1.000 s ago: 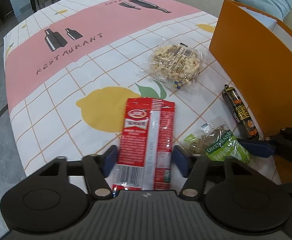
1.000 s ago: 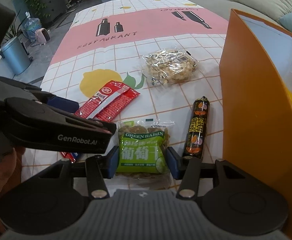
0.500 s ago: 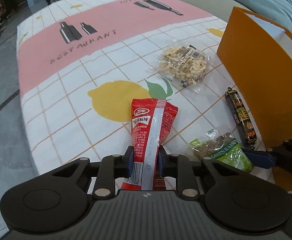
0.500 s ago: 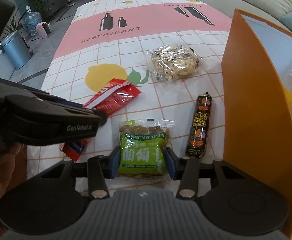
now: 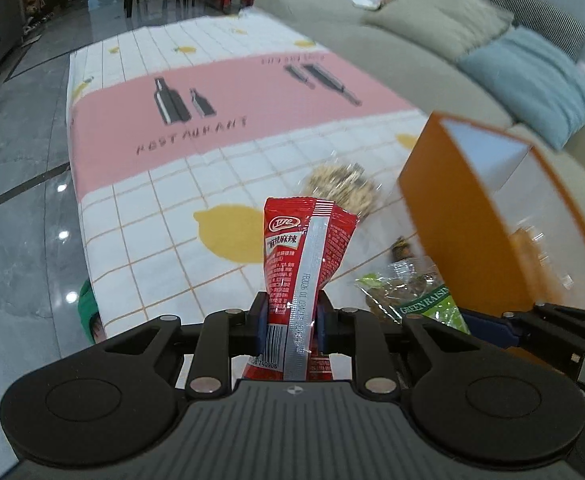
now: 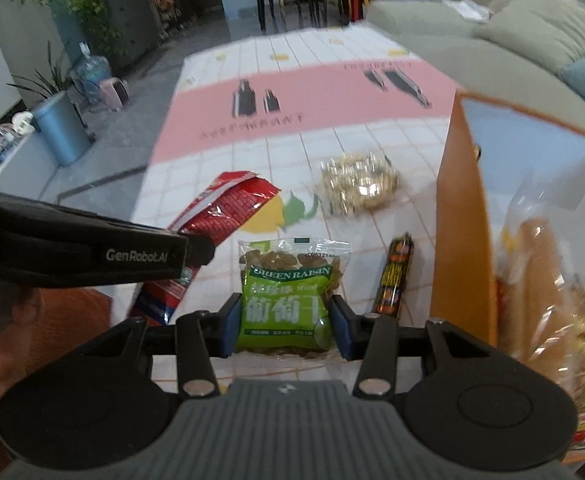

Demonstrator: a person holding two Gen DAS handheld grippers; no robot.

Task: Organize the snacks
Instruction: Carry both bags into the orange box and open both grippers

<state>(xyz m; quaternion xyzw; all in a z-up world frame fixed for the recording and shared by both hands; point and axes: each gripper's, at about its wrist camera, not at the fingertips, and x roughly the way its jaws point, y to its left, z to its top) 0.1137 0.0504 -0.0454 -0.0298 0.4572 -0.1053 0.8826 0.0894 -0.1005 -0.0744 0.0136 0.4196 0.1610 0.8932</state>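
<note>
Left gripper (image 5: pixel 290 322) now clamped on the red packet (image 5: pixel 304 248), which a second ago lay flat and is lifted, tip toward 12 o'clock. Right gripper (image 6: pixel 284 322) pinches the raisin bag (image 6: pixel 290 296), also raised. Both look ready for the orange box (image 6: pixel 462 240) at 3 o'clock.

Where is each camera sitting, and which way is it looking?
Left wrist: sits on the left gripper, looking along it over the table; it is shut on the red packet.
Right wrist: sits on the right gripper, facing the raisin bag; the left gripper crosses its left side.
Both show the orange box and both snacks.
</note>
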